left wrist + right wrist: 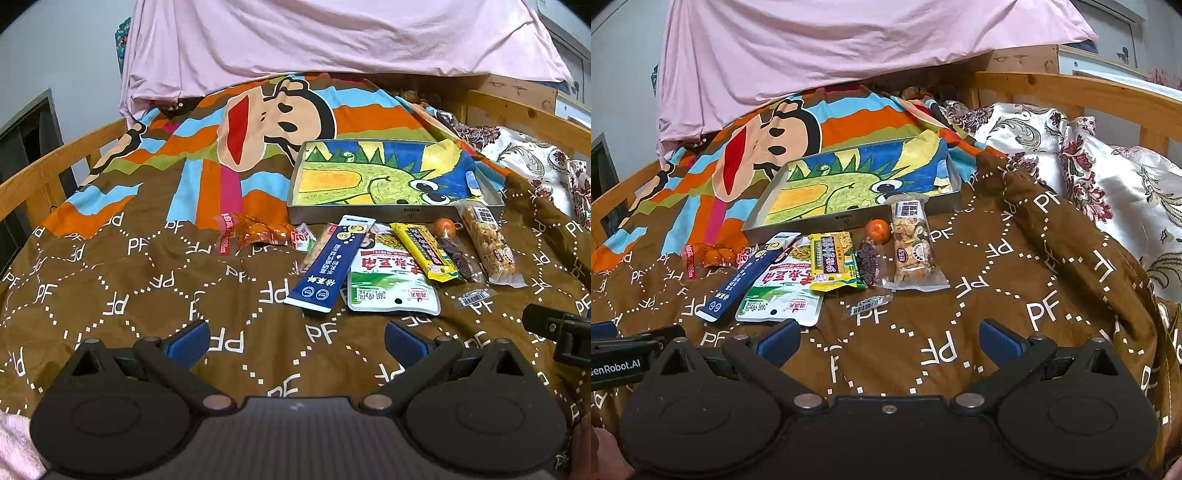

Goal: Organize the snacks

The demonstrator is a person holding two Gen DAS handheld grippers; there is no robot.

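Left gripper (297,341) gapes above glossy snack packets (391,262) beside tray (391,214).

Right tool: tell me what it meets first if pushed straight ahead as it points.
Probably bare brown bedspread first, then the small clear barcoded wrapper. The right tool is open and aims slightly downward, so depth is uncertain.

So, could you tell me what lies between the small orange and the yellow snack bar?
A dark purple snack in a clear wrapper lies between the orange and the yellow bar; the right wrist view shows it best.
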